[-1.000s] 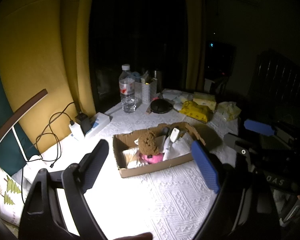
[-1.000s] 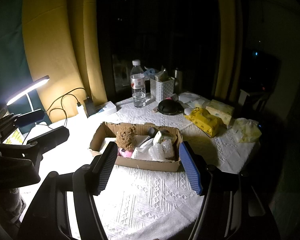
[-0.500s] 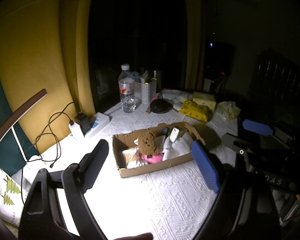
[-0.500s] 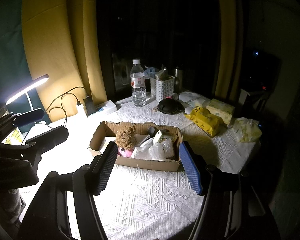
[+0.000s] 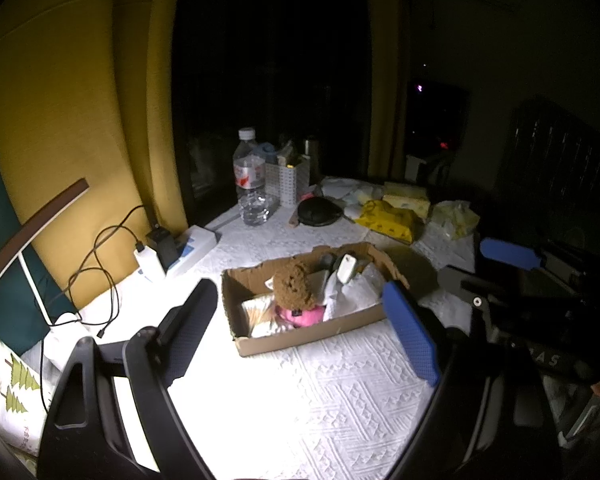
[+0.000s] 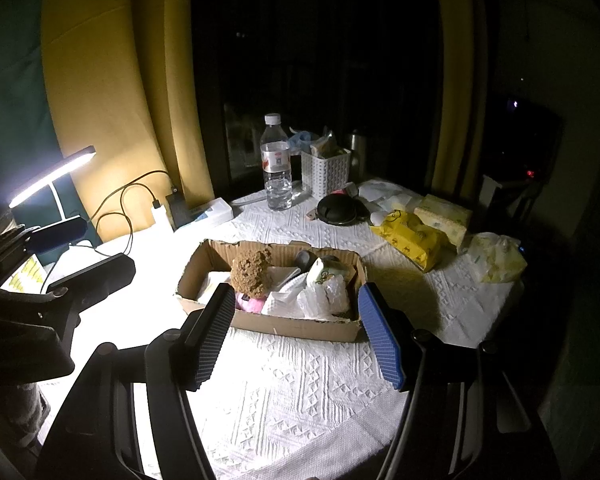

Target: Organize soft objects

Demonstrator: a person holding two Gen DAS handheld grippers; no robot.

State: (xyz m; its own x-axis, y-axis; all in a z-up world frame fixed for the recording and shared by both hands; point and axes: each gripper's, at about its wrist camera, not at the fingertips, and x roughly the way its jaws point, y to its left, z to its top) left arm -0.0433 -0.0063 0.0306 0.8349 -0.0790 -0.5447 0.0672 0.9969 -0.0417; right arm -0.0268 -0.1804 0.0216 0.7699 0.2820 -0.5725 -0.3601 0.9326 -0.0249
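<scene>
Nothing moved | left gripper [image 5: 300,332] wide, empty | right gripper [image 6: 296,336] wide, empty | cardboard box [image 6: 296,326] full

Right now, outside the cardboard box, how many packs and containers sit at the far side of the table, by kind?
Clear plastic water bottle: 1
White perforated plastic basket: 1
Black round pouch: 1
Bright yellow tissue pack: 1
Pale yellow tissue box: 1
Pale yellow crumpled bag: 1
Total: 6

Dim rm; desk lamp [image 6: 52,174] glare blows out tablecloth [image 6: 300,400]; fisheye edges.
</scene>
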